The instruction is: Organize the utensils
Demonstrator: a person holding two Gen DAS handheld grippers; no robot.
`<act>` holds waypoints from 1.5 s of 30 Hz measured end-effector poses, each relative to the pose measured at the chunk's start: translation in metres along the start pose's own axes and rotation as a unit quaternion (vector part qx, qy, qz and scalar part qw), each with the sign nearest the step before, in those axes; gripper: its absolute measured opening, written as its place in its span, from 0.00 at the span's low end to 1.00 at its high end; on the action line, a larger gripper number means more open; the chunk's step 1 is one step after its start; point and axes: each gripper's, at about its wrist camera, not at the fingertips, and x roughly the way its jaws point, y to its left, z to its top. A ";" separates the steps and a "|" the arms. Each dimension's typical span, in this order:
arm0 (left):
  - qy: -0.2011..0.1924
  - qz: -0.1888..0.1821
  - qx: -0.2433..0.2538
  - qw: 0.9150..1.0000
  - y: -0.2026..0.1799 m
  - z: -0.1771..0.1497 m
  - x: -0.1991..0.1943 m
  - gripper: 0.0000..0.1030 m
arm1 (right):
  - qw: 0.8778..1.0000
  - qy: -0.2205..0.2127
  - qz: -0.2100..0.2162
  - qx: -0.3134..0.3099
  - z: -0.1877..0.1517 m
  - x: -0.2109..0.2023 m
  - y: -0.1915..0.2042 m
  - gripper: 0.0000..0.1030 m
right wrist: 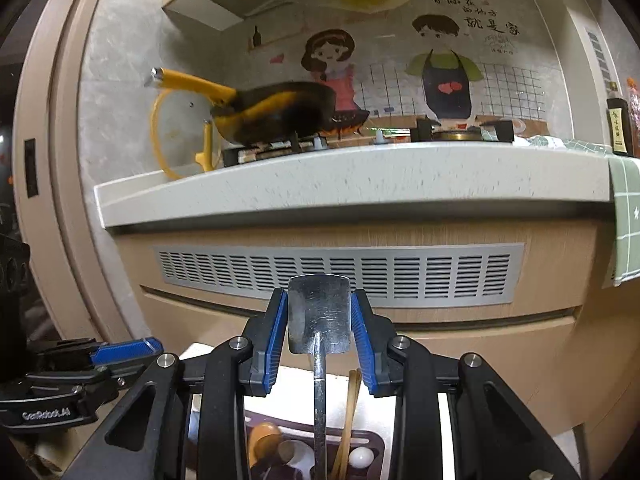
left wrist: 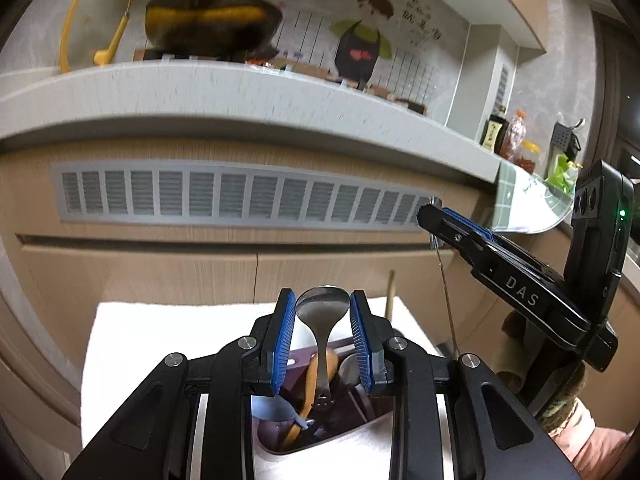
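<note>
My left gripper point(left wrist: 322, 322) is shut on the bowl of a steel spoon point(left wrist: 322, 306), whose handle hangs down into a dark purple utensil holder point(left wrist: 360, 426). The holder also holds a wooden spoon point(left wrist: 310, 384), a blue utensil point(left wrist: 274, 408) and another steel spoon. My right gripper point(right wrist: 319, 320) is shut on the blade of a steel spatula point(right wrist: 319, 316), handle pointing down toward the holder point(right wrist: 372, 446). Chopsticks point(right wrist: 350, 408), a wooden spoon point(right wrist: 264, 438) and a white-tipped utensil point(right wrist: 361, 458) stand there. The right gripper also shows at the right of the left wrist view point(left wrist: 430, 212).
The holder stands on a white surface point(left wrist: 132, 344). Ahead is a wooden cabinet front with a grey vent grille point(right wrist: 340, 276) under a white counter edge point(right wrist: 352, 184). A yellow-handled pan point(right wrist: 276, 114), a lid and bottles point(right wrist: 620, 124) stand on the counter.
</note>
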 end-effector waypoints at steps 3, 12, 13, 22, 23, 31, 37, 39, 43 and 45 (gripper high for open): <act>0.010 -0.001 -0.006 1.000 0.004 -0.006 0.010 0.28 | 1.000 -0.001 -0.007 -0.003 -0.011 0.009 -0.002 0.29; 0.035 -0.005 -0.023 0.999 0.008 -0.018 0.022 0.42 | 0.999 0.006 -0.026 -0.025 -0.031 0.002 -0.001 0.54; 0.033 -0.002 -0.024 0.999 0.009 -0.020 0.019 0.42 | 0.999 0.005 -0.029 -0.026 -0.032 -0.005 -0.001 0.55; -0.001 0.065 -0.026 0.998 -0.007 -0.059 -0.047 0.60 | 0.996 0.066 -0.055 -0.011 -0.055 -0.081 0.006 0.77; -0.003 0.074 -0.025 0.997 -0.010 -0.067 -0.056 0.62 | 0.996 0.071 -0.061 -0.013 -0.061 -0.095 0.009 0.81; -0.025 0.155 -0.008 0.988 -0.035 -0.149 -0.121 0.92 | 0.991 0.102 -0.083 -0.012 -0.115 -0.168 0.036 0.99; -0.017 0.209 0.020 0.978 -0.062 -0.185 -0.145 1.00 | 0.987 0.108 -0.117 -0.019 -0.152 -0.196 0.049 0.99; -0.015 0.202 0.017 0.979 -0.067 -0.191 -0.151 1.00 | 0.986 0.108 -0.124 -0.016 -0.160 -0.204 0.050 0.99; -0.013 0.205 0.030 0.978 -0.078 -0.199 -0.158 1.00 | 0.985 0.110 -0.131 -0.009 -0.167 -0.214 0.048 0.99; -0.013 0.202 0.029 0.979 -0.081 -0.199 -0.160 1.00 | 0.985 0.109 -0.134 -0.007 -0.168 -0.217 0.046 0.99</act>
